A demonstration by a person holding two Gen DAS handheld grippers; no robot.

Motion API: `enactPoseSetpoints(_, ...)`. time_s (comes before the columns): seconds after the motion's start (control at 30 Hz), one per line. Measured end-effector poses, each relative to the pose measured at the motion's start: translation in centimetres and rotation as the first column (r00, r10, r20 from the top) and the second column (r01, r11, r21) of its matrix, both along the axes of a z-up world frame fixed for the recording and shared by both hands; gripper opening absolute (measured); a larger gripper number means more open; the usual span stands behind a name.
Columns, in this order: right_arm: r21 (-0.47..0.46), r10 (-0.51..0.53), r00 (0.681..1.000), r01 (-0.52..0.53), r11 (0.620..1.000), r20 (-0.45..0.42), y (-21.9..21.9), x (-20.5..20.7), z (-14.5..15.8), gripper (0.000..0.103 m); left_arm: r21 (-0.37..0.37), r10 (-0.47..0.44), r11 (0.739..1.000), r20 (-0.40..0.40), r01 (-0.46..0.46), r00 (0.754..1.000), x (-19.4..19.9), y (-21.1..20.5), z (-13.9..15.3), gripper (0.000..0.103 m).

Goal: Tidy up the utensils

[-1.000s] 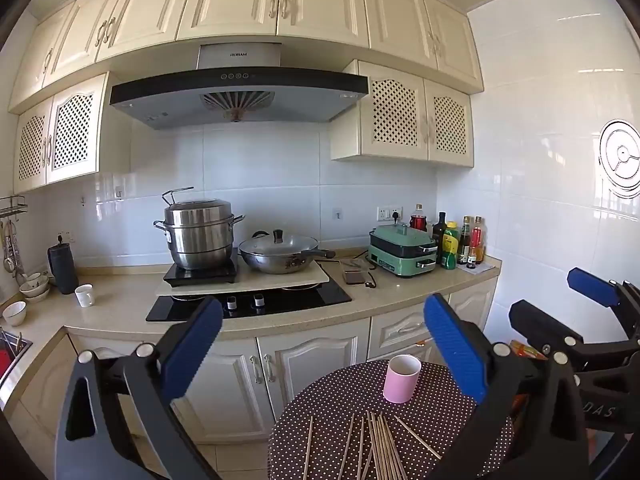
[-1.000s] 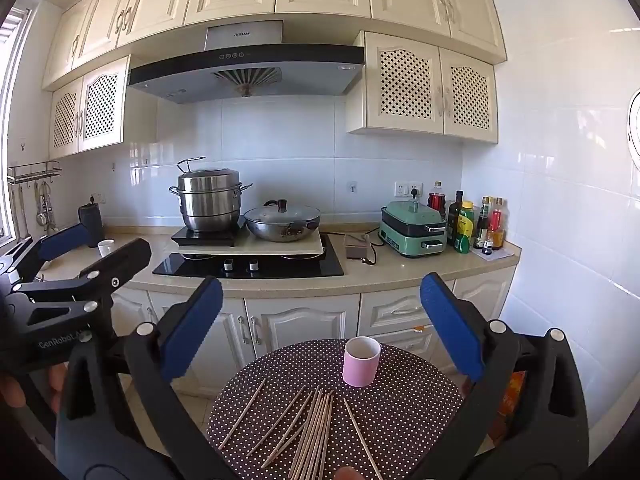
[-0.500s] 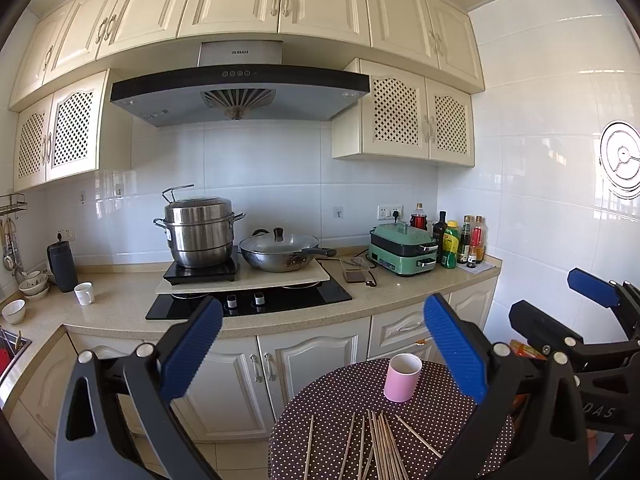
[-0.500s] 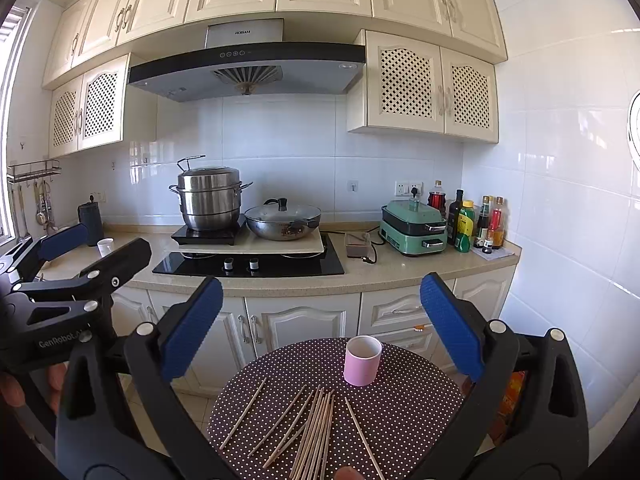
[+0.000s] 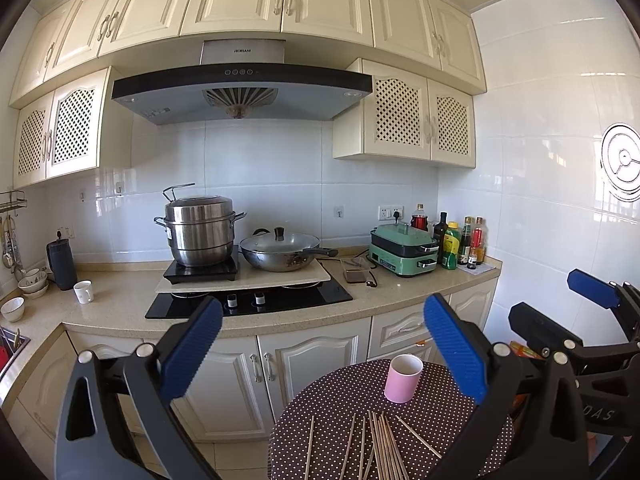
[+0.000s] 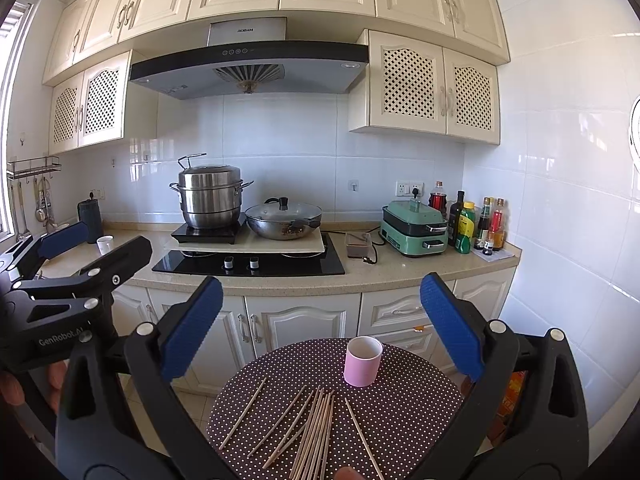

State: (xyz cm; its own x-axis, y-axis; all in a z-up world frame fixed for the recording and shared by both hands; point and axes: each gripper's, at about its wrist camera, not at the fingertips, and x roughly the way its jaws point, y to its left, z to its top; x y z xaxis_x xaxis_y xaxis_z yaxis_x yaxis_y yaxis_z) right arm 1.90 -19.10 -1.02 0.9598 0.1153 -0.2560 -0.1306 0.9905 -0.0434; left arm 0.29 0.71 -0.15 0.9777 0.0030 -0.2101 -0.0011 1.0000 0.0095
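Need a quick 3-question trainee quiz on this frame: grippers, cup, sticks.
1. True or false: the pink cup stands upright on the dotted table.
2. Where do the wooden sticks lie: A in the cup, B flat on the table, C in a gripper?
3. Fill in: the left gripper and right gripper are both ____.

Key: 1 true; 2 B; 3 open.

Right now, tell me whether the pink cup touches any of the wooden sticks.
Apart. The right wrist view shows bare dotted tablecloth between the pink cup and the nearest ends of the wooden sticks.
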Motion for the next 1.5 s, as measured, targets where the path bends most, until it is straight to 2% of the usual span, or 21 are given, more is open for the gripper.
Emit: enactPoseSetpoints(1.5,0.010,-0.007,1.000,0.007,1.000,-0.008,-0.50,-0.39,-0.06,0.097,0.012,-0.003,1.000,-0.004,0.003,1.000,0.42,-0.76,0.09,0.099)
